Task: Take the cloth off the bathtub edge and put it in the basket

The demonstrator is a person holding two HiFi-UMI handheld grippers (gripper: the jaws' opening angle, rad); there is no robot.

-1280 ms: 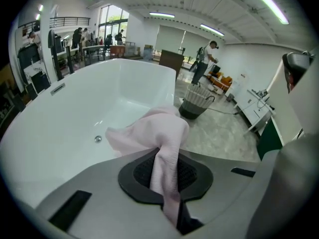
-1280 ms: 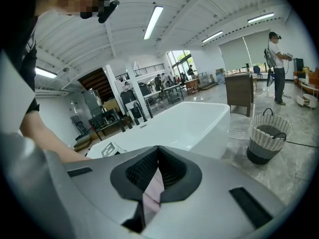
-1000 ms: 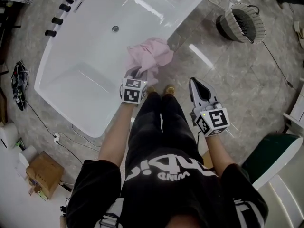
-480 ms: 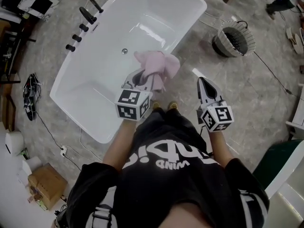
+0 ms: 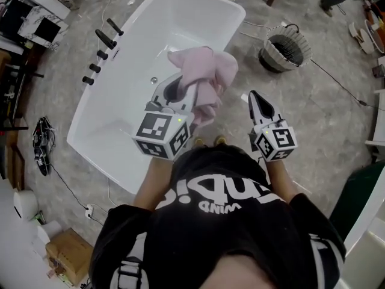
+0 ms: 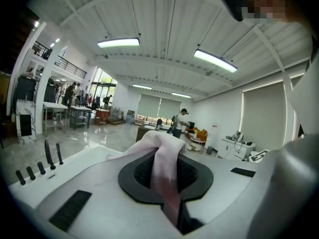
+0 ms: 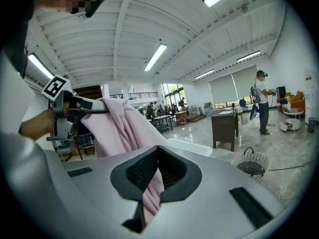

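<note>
A pink cloth [image 5: 206,77] hangs in the air over the near side of the white bathtub [image 5: 90,152], clear of its rim. My left gripper [image 5: 191,89] is shut on the cloth's upper part. In the left gripper view the cloth [image 6: 163,156] drapes over the closed jaws of the left gripper [image 6: 168,151]. My right gripper [image 5: 255,98] is shut and empty, a little to the right of the cloth and apart from it. From the right gripper [image 7: 157,148] the cloth [image 7: 117,126] shows at the left. The round wicker basket [image 5: 284,50] stands on the floor at the far right, and the same basket [image 7: 251,164] shows low on the right.
Black taps [image 5: 101,48] line the tub's far left rim. Cables and a cardboard box [image 5: 69,254] lie on the floor at the left. A dark green object [image 5: 364,194] stands at the right. A cable runs from the basket across the grey floor. People stand far off in the hall.
My left gripper has lifted the pink cloth off the bathtub edge and raised it higher. The right gripper stays shut beside it, slightly raised.
</note>
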